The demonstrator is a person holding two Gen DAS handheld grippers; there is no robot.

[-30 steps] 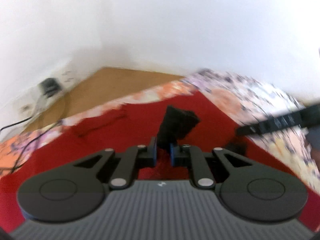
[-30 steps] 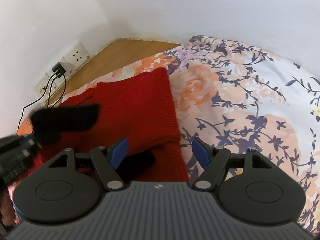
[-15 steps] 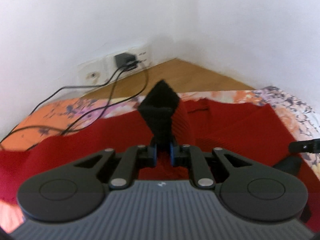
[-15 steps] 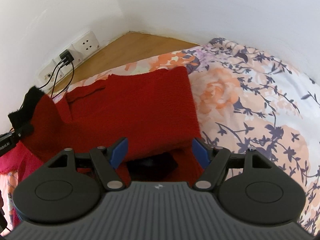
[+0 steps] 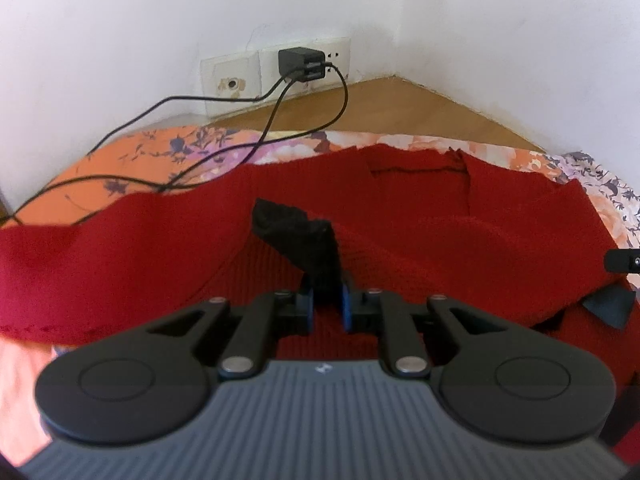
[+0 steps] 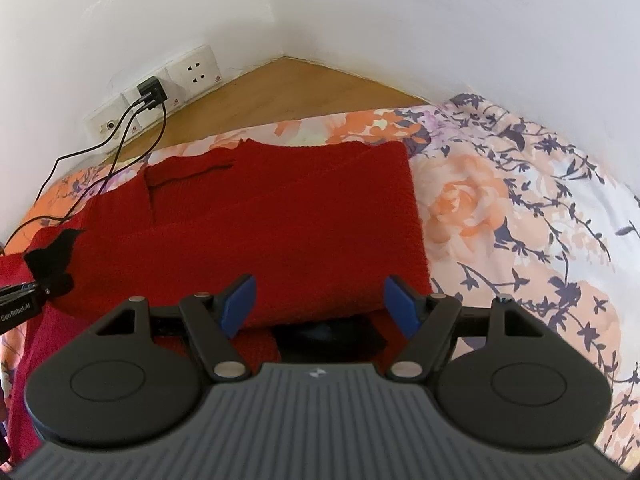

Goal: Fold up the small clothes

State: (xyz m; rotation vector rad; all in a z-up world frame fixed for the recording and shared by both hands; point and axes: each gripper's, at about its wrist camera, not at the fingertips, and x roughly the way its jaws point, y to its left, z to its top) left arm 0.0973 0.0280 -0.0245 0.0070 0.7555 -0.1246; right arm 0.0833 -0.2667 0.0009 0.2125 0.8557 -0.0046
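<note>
While charger cables [image 5: 256,148] are trailing from the wall socket [image 5: 300,64] across the floral bedspread [image 5: 132,160], the left gripper [image 5: 326,304] is clamping a black cuff [image 5: 304,240] over the red sweater [image 5: 460,240]. In the right view, the right gripper [image 6: 320,304] is hanging wide open above the sweater's near edge, bare bedspread lying to its right.

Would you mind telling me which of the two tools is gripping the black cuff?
The left tool: its fingers are closed on the black cuff of the red sweater. The right tool is open and holds nothing.
</note>
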